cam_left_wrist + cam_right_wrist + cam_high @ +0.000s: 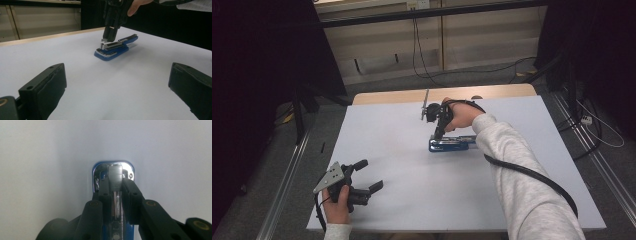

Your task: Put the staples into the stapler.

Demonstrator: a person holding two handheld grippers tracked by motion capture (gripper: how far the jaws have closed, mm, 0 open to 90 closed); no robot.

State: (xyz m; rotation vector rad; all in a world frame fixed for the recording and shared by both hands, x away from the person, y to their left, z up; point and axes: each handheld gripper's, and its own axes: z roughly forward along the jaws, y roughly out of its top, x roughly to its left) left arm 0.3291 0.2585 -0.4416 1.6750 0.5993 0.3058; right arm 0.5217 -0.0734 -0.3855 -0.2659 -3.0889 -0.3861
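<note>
A blue stapler (pixel 452 144) lies near the middle of the white table (pixel 412 210), its chrome front end pointing left in the high view. My right gripper (pixel 438 136) reaches straight down onto that front end. In the right gripper view its jaws are shut on a narrow ridged silver strip (pixel 115 176), apparently staples, standing over the stapler's chrome nose (pixel 96 173). The left gripper view shows the stapler (pixel 112 50) farther off, with the right gripper (pixel 106 39) pinching the small silver piece (pixel 103 40). My left gripper (pixel 371 175) rests at the front left, open and holding nothing.
A wooden table edge (pixel 412 95) runs along the far side. Cables (pixel 422 60) trail over the floor beyond it, and metal rails (pixel 287 175) flank the table. The right gripper's black cable (pixel 532 175) drapes along the sleeve.
</note>
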